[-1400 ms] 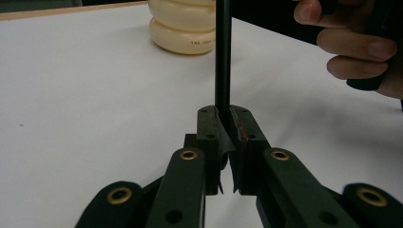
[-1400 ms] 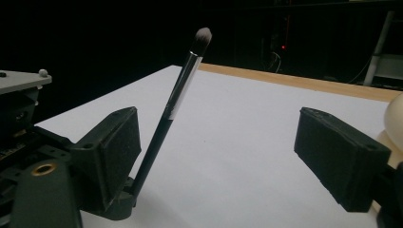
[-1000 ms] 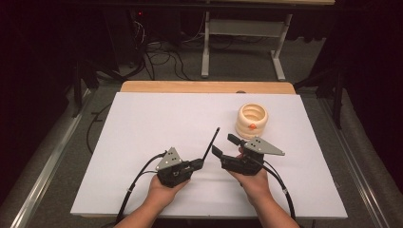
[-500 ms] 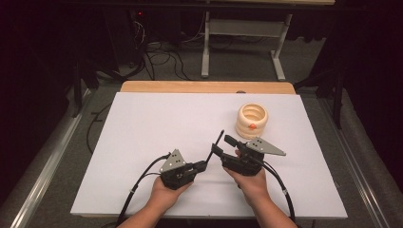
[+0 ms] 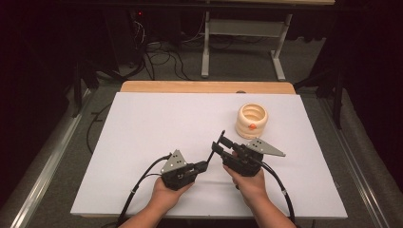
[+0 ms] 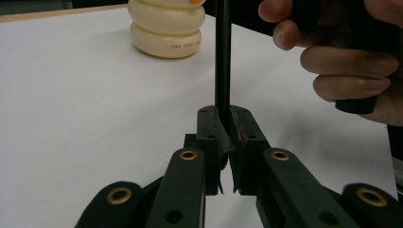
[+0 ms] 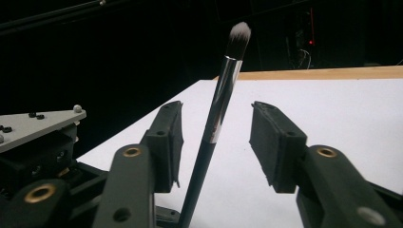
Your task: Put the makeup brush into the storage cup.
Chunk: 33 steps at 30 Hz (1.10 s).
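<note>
A thin black makeup brush [image 5: 215, 148] with a silver ferrule and grey bristles stands tilted upward above the white table [image 5: 142, 128]. My left gripper [image 5: 204, 165] is shut on the lower end of the brush handle [image 6: 222, 57], its pads [image 6: 209, 128] pressed on it. My right gripper [image 5: 219, 144] faces it from the right. Its jaws have just been closing, and the brush [image 7: 223, 90] stands between them. In the right gripper view [image 7: 217, 126] a gap shows on each side of the handle, so the pads [image 7: 268, 133] do not touch it.
A cream stack of rings [image 5: 252, 121] with a small orange piece on top stands on the table beyond the right hand, and is seen close by [image 6: 166, 28]. A wooden strip [image 5: 204, 86] edges the far side. Cables trail toward the front edge.
The right gripper's jaws have narrowed around the brush. Both hands and the brush have stayed about where they were.
</note>
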Each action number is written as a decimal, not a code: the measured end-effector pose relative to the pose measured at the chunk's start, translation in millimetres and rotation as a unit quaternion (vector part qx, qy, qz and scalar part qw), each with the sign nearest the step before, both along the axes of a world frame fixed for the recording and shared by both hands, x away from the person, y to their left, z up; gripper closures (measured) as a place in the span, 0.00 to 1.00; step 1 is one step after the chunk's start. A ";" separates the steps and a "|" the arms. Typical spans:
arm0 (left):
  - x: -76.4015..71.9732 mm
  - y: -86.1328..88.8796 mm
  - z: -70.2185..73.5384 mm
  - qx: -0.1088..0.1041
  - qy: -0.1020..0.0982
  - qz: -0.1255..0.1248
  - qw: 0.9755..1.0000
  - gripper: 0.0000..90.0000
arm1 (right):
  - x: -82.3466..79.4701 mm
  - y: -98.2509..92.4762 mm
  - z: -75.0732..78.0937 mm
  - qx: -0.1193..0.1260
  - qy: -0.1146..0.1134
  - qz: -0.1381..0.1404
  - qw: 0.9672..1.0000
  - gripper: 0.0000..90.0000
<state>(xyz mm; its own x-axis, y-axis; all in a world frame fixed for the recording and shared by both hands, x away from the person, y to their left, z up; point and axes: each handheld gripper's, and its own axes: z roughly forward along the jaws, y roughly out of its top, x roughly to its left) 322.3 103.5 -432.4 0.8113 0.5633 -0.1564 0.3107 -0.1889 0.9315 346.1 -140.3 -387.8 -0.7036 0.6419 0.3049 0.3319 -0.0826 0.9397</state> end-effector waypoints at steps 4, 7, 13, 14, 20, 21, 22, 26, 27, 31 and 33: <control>-0.1 0.0 0.2 0.000 -0.001 0.002 1.000 0.94 | 0.0 0.3 -1.1 0.002 -0.001 0.001 1.000 0.71; -0.3 0.0 0.2 -0.001 -0.002 0.003 1.000 0.94 | -0.3 0.9 -1.6 0.007 0.001 0.001 1.000 0.75; -0.4 -0.4 -0.1 -0.002 -0.003 0.004 1.000 0.94 | -0.2 1.4 -2.5 0.012 0.004 0.002 1.000 0.81; -0.5 -0.4 -0.1 -0.002 -0.003 0.004 1.000 0.94 | -0.2 1.4 -2.7 0.012 0.005 0.003 1.000 0.82; -0.5 -0.6 -0.3 -0.001 -0.003 0.004 1.000 0.94 | 0.1 1.5 -3.7 0.012 0.005 0.003 1.000 0.86; -0.4 -0.7 -0.5 -0.001 -0.003 0.004 1.000 0.94 | 0.1 1.6 -3.8 0.012 0.005 0.002 1.000 0.87; -0.4 -0.8 -0.6 -0.001 -0.003 0.004 1.000 0.94 | 0.3 1.7 -4.0 0.012 0.006 0.003 1.000 0.88; -0.5 -1.0 -0.7 -0.001 -0.003 0.005 1.000 0.94 | 0.6 1.8 -4.5 0.015 0.010 0.005 1.000 0.89; -0.5 -1.0 -0.7 -0.001 -0.003 0.005 1.000 0.94 | 0.7 1.8 -4.6 0.015 0.009 0.005 1.000 0.90; -0.4 -1.2 -1.0 -0.001 -0.002 0.005 1.000 0.94 | 1.0 1.6 -4.9 0.014 0.010 0.007 1.000 0.90; -0.3 -1.3 -1.2 0.000 -0.001 0.005 1.000 0.94 | 1.3 1.4 -5.1 0.013 0.011 0.008 1.000 0.90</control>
<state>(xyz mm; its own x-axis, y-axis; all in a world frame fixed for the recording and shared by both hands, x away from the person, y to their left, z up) 322.0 102.2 -433.6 0.8057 0.5715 -0.1558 0.3113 -0.1847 0.9322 347.5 -138.9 -392.9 -0.7072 0.6221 0.3358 0.3533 -0.1005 0.9301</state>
